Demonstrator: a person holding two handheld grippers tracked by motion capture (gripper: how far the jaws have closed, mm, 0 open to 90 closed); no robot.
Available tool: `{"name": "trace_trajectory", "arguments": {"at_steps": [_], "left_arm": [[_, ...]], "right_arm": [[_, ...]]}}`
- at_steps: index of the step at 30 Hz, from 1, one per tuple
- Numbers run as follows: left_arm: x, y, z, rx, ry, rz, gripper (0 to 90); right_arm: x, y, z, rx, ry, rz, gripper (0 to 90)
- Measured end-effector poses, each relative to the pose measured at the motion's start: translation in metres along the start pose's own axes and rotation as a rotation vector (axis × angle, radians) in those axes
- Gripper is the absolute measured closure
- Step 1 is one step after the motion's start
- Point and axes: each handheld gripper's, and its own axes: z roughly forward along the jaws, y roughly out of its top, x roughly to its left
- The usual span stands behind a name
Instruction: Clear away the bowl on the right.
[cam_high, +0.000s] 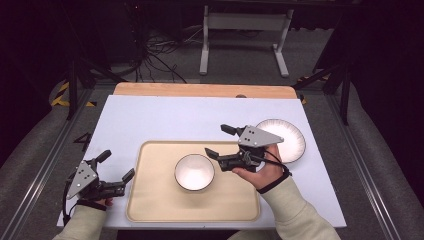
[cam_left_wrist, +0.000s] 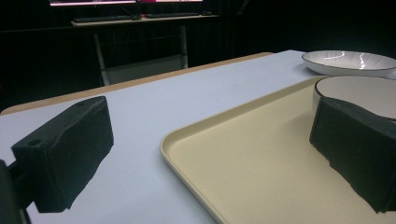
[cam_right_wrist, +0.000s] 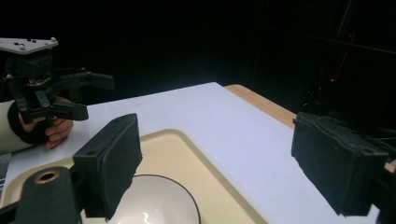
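A white bowl (cam_high: 194, 172) stands upright in the middle of a cream tray (cam_high: 150, 200). A white plate (cam_high: 287, 137) lies on the table just off the tray's far right corner. My right gripper (cam_high: 217, 140) hovers just right of the bowl, pointing left, open, with nothing between its pads. In the right gripper view the bowl (cam_right_wrist: 154, 200) sits below the left jaw of that gripper (cam_right_wrist: 219, 163). My left gripper (cam_high: 118, 164) rests off the tray's left edge, open and empty; its own view looks across the tray (cam_left_wrist: 261, 177) to the bowl (cam_left_wrist: 359, 88) and plate (cam_left_wrist: 350, 60).
The tray lies on a white table top (cam_high: 190, 115) with a wooden strip (cam_high: 200, 90) along its far edge. Beyond it a white stand (cam_high: 245, 30) and loose cables (cam_high: 155, 55) are on the floor. The left gripper (cam_right_wrist: 98, 97) shows far off in the right gripper view.
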Motion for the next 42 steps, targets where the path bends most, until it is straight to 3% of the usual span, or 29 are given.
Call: {"name": "trace_trajectory", "arguments": {"at_steps": [14, 29, 42], "left_arm": [[0.0, 0.0, 0.0, -0.004, 0.005, 0.009, 0.2], [-0.001, 0.0, 0.001, -0.006, 0.01, 0.012, 0.2], [-0.001, 0.0, 0.001, -0.007, 0.011, 0.011, 0.2]], "right_arm": [[-0.023, -0.011, -0.037, -0.025, -0.085, 0.007, 14.3], [-0.042, -0.027, -0.064, -0.023, -0.158, 0.031, 14.1], [-0.055, -0.051, -0.072, -0.042, -0.194, 0.056, 13.6]]}}
